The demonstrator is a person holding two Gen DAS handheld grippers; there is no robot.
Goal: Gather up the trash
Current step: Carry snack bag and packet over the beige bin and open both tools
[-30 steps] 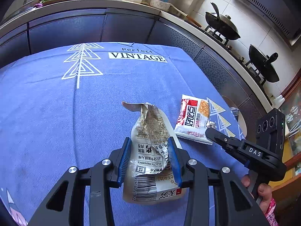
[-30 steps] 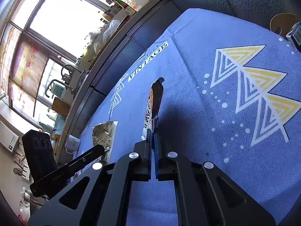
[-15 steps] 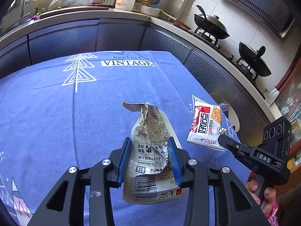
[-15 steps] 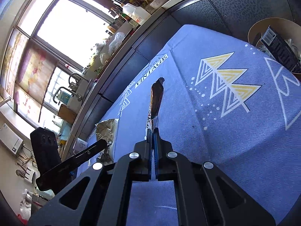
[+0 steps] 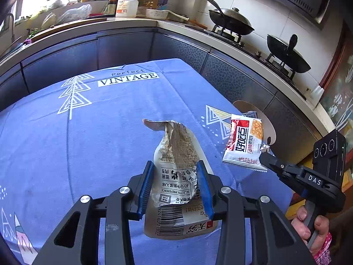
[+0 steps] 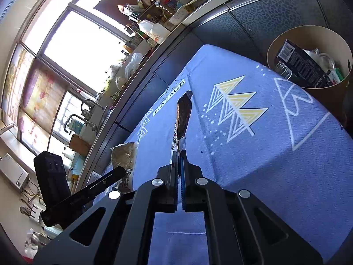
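Note:
My left gripper [image 5: 175,185] is shut on a crumpled beige snack bag [image 5: 176,154] with a barcode, held above the blue tablecloth [image 5: 88,137]. My right gripper [image 6: 179,154] is shut on a red-and-white snack packet [image 6: 184,114], seen edge-on; in the left wrist view the packet [image 5: 245,143] hangs in the air at the right gripper's tips [image 5: 264,156], near the table's right edge. A round brown trash bin [image 6: 308,37] holding a black box and other waste stands beyond the table's far right corner. The beige bag [image 6: 124,156] and left gripper also show at the left of the right wrist view.
Dark kitchen cabinets and a counter [image 5: 132,24] curve around the table, with bottles, a white jug [image 5: 126,4] and two woks [image 5: 229,22] on a stove. The bin's rim [image 5: 270,130] shows just past the table edge behind the packet.
The right gripper has lifted the red-and-white packet off the cloth and carried it right, toward the bin, which has come into view. The left gripper still holds the beige bag, raised slightly.

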